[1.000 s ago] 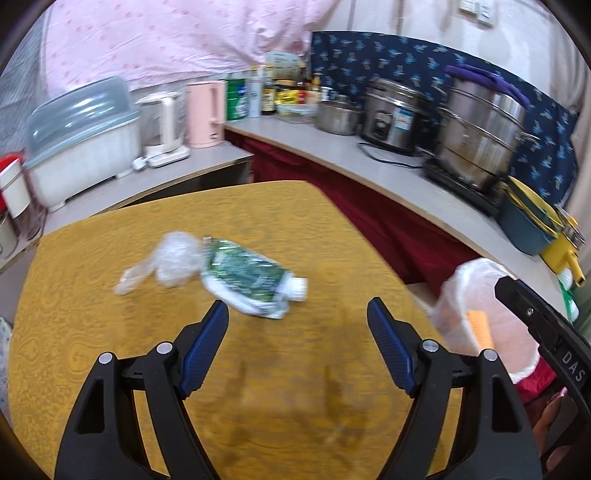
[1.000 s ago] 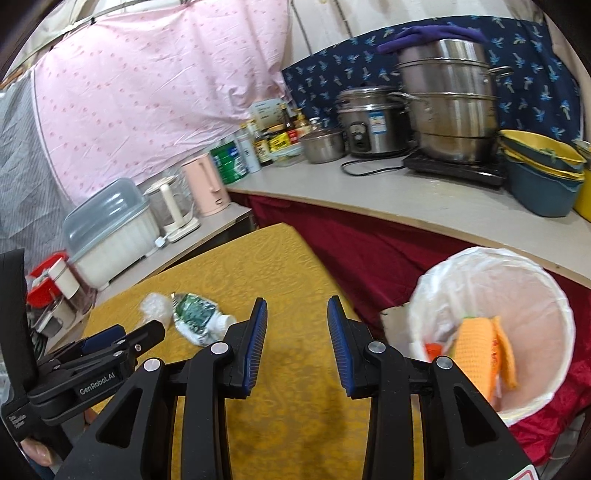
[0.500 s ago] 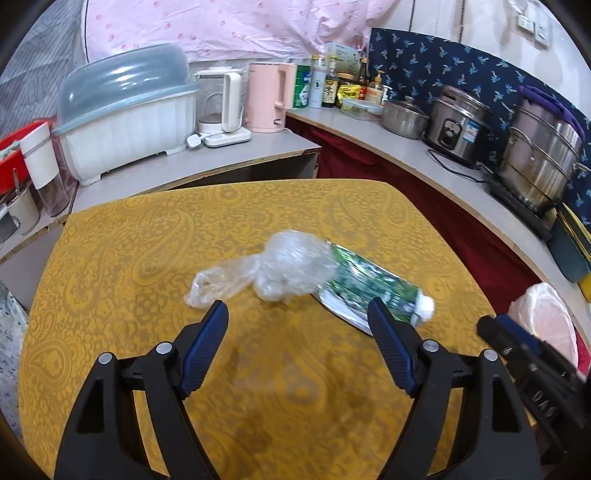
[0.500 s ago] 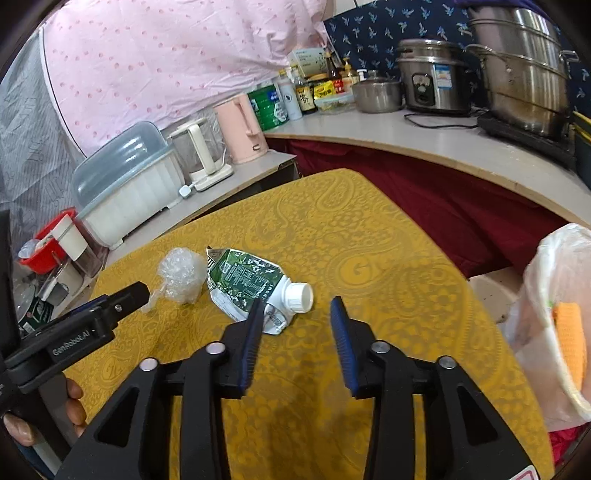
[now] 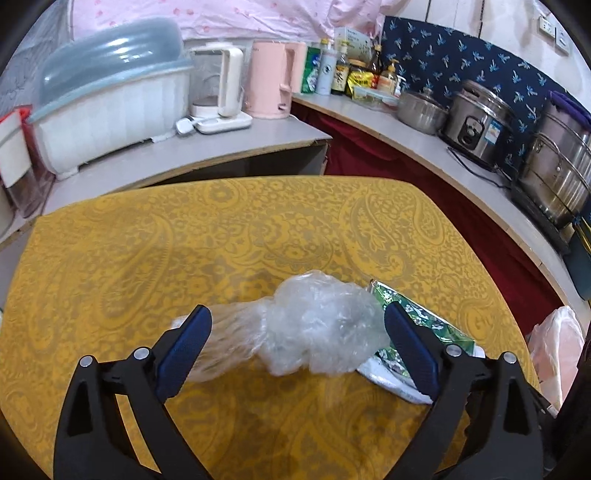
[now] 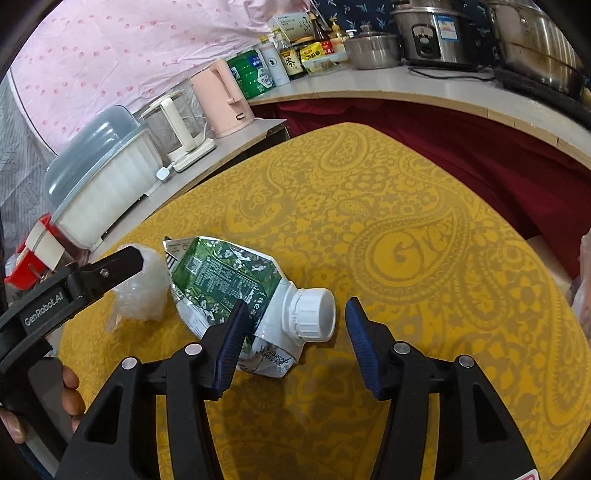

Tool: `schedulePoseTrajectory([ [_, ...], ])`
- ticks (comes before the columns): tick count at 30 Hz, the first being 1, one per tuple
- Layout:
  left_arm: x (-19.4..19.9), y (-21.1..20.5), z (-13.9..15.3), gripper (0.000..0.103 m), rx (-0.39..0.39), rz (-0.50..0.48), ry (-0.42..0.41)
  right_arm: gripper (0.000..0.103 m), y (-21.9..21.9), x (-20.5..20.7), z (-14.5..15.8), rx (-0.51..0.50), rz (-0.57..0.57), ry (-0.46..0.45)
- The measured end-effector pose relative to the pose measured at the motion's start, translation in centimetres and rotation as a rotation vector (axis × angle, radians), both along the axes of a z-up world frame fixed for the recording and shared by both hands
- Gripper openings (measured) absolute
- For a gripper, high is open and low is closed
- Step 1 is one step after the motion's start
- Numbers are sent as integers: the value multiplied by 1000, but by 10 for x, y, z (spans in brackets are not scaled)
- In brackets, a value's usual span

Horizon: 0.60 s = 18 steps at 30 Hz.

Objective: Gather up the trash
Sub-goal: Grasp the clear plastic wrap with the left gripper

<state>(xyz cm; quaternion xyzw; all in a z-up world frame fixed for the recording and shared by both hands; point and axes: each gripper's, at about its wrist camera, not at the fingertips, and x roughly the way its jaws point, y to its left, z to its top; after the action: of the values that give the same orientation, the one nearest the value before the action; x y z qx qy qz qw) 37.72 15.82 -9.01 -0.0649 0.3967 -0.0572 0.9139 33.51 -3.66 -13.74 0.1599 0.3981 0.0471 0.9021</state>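
Bin bag (image 5: 557, 343) at the desk's right edge is cut off, so you can't tell its contents. Your left claw (image 5: 297, 347) has just been opening; crinkly clear plastic wrap (image 5: 317, 332) sits between its spread jaws, unpinched. Your right claw (image 6: 293, 332) has also been opening, straddling the white cap of the crushed green carton (image 6: 236, 284), lying flat on the yellow patterned desk (image 6: 406, 229)

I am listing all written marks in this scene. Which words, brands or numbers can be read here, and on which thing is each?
"GenRobot.AI": side of the left gripper.
"Gre": woven in the yellow tablecloth, rest unclear.
Crushed green carton: print too small to read.
Counter bottles and rice cooker label: too blurred to read.
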Motion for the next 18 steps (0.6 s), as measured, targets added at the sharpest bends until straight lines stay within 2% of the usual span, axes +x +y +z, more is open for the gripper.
schedulePoseTrajectory([
  [4,6,-6,-12,66,-18,-41,39,47,-1,1,-1,22,8,-4],
  [6,4,-6,-13,62,-24,-44,29,46,-1,-1,-1,22,7,-7],
  [8,1,-6,-13,48,-26,-54,27,45,-2,-3,-1,25,4,-8],
  [14,-15,-4,-6,33,-34,-53,16,42,-7,-17,6,7,-10,-31],
  [18,-30,-4,4,29,-42,-51,6,39,-17,-31,13,16,-34,-41],
])
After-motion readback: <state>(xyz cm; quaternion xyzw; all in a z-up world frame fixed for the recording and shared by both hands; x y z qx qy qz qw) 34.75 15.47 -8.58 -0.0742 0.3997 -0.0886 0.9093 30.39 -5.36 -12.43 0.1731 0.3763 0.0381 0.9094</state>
